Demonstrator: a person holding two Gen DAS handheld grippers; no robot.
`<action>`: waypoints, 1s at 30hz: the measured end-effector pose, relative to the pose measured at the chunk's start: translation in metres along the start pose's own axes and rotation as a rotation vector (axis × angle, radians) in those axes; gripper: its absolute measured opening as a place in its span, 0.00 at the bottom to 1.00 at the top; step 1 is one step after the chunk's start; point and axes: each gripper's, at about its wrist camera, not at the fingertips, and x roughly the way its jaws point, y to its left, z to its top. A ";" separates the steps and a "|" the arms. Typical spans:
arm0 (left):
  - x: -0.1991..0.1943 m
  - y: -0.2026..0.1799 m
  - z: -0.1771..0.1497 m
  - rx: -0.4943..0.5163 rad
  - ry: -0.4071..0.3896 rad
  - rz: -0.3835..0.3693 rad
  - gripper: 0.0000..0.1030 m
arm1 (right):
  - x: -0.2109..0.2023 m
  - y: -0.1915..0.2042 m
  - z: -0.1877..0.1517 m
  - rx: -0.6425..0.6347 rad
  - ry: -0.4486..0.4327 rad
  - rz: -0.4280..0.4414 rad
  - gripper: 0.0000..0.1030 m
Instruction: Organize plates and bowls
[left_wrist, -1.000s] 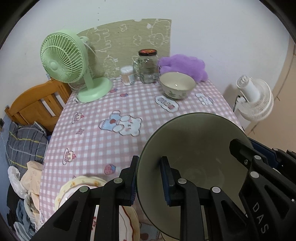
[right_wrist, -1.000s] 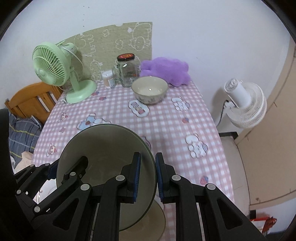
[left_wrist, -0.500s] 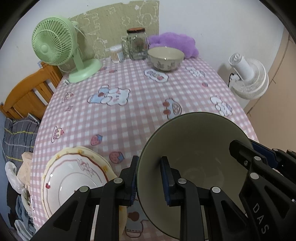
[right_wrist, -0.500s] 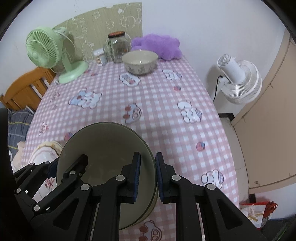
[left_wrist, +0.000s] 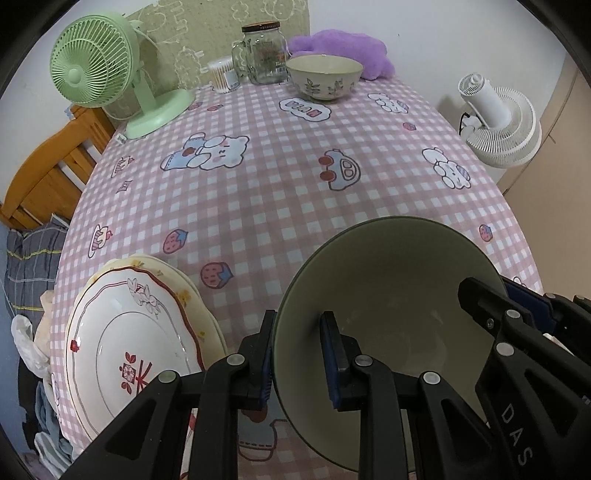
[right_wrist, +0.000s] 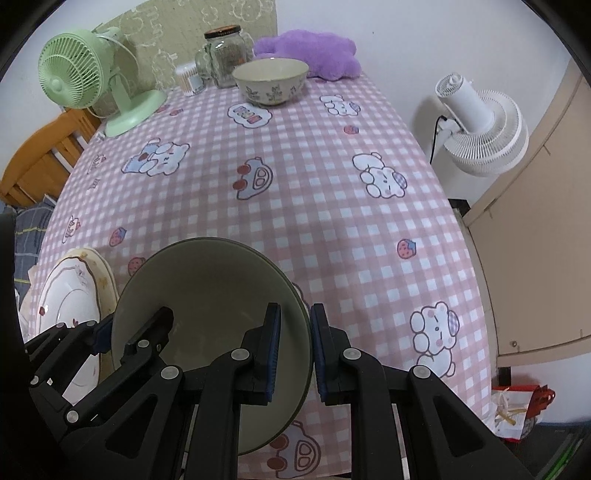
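Over the pink checked desk (left_wrist: 280, 192), the left gripper (left_wrist: 297, 354) and right gripper (right_wrist: 294, 350) each pinch the green bowl's (left_wrist: 388, 306) rim, its underside hidden and the stacked plates (left_wrist: 129, 343) cut off behind black fingers.

— What's around me?
— My table wears a pink checked cloth (left_wrist: 280, 192); behind it a white wall (left_wrist: 443, 33).
— Furniture?
— A wooden chair (left_wrist: 48, 177) at my left, a beige cabinet door (right_wrist: 535, 240) right.
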 end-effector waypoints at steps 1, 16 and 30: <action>0.001 0.000 0.000 0.003 -0.003 0.003 0.20 | 0.002 0.000 0.000 -0.001 0.001 0.000 0.19; -0.008 0.001 0.000 0.018 -0.020 -0.085 0.56 | -0.005 0.002 -0.002 0.002 -0.026 0.027 0.29; -0.071 0.020 0.020 -0.015 -0.167 -0.092 0.83 | -0.070 0.015 0.010 0.003 -0.183 0.095 0.69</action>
